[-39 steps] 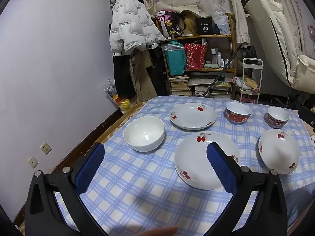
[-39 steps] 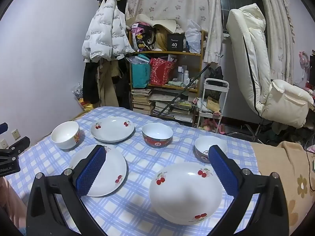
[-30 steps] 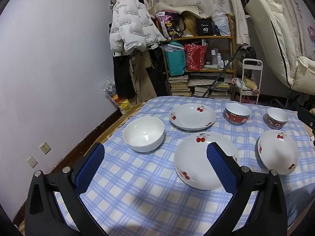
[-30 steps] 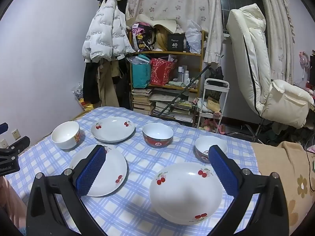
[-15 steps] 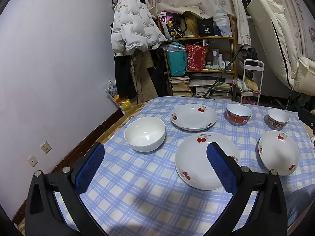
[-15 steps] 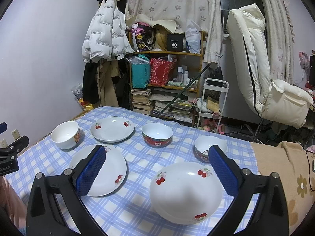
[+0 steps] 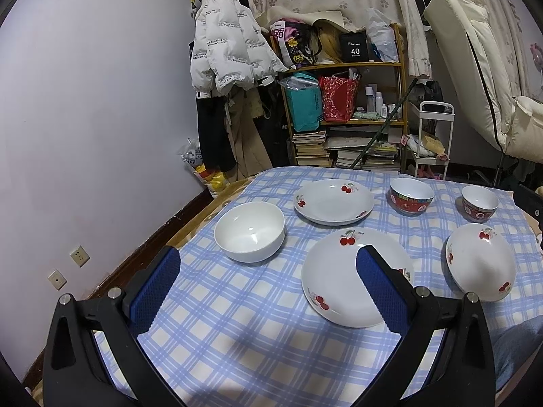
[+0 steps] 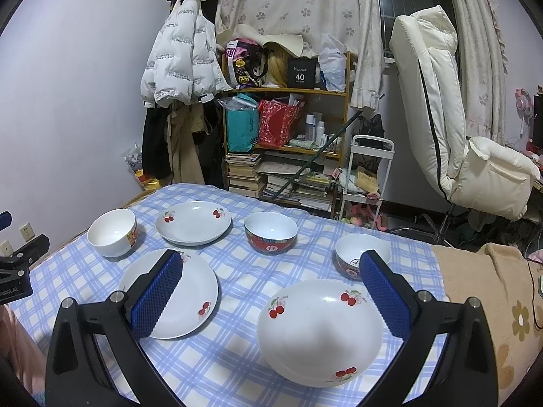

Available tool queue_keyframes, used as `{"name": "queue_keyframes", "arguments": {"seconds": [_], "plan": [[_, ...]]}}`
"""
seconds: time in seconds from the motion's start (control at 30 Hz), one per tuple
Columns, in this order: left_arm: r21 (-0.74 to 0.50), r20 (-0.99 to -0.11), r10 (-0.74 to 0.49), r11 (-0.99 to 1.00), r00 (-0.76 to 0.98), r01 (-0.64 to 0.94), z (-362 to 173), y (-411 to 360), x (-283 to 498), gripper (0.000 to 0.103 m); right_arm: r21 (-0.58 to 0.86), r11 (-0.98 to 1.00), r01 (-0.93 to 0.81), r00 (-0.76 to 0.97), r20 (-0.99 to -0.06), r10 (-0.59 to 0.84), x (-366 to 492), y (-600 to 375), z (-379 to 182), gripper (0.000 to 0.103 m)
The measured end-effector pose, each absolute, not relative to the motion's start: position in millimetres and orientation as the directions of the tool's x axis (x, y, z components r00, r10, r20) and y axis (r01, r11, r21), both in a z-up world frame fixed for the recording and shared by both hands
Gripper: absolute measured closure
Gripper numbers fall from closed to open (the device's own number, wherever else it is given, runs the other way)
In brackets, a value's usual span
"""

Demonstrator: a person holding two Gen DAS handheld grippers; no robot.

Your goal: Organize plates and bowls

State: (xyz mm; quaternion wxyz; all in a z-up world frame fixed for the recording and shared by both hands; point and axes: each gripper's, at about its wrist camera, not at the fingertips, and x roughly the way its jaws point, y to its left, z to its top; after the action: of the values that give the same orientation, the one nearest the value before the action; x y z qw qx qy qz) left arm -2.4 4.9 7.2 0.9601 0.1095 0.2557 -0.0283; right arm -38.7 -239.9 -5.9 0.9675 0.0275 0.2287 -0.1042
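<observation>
Three white cherry-print plates lie on a blue checked tablecloth (image 7: 237, 322): a near middle one (image 7: 342, 278) (image 8: 190, 291), a far one (image 7: 334, 200) (image 8: 193, 223), and a near right one (image 7: 480, 261) (image 8: 319, 330). A plain white bowl (image 7: 249, 230) (image 8: 112, 232) stands at the left. A red-patterned bowl (image 7: 411, 195) (image 8: 270, 232) and a smaller patterned bowl (image 7: 479, 202) (image 8: 353, 254) stand at the back right. My left gripper (image 7: 268, 268) is open and empty above the near edge. My right gripper (image 8: 271, 269) is open and empty above the near right plate.
A purple wall (image 7: 85, 101) runs along the table's left. Behind the table stand a cluttered wooden shelf (image 8: 288, 135), a hanging white jacket (image 8: 183, 61), a small white cart (image 8: 370, 176) and a white recliner chair (image 8: 448, 118). A beige blanket (image 8: 482, 288) lies at the right.
Both grippers stay open and almost still. The left view has shifted very slightly. A fingertip at the bottom of the left view has gone.
</observation>
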Motion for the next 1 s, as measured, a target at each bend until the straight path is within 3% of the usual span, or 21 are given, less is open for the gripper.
{"name": "queue_keyframes", "arguments": {"seconds": [1.0], "plan": [[0.195, -0.498, -0.002, 0.974, 0.867, 0.114, 6.3, 5.1, -2.2, 0.001, 0.006, 0.977, 0.214, 0.872, -0.451, -0.188, -37.6, -239.5, -8.4, 0.0]]}}
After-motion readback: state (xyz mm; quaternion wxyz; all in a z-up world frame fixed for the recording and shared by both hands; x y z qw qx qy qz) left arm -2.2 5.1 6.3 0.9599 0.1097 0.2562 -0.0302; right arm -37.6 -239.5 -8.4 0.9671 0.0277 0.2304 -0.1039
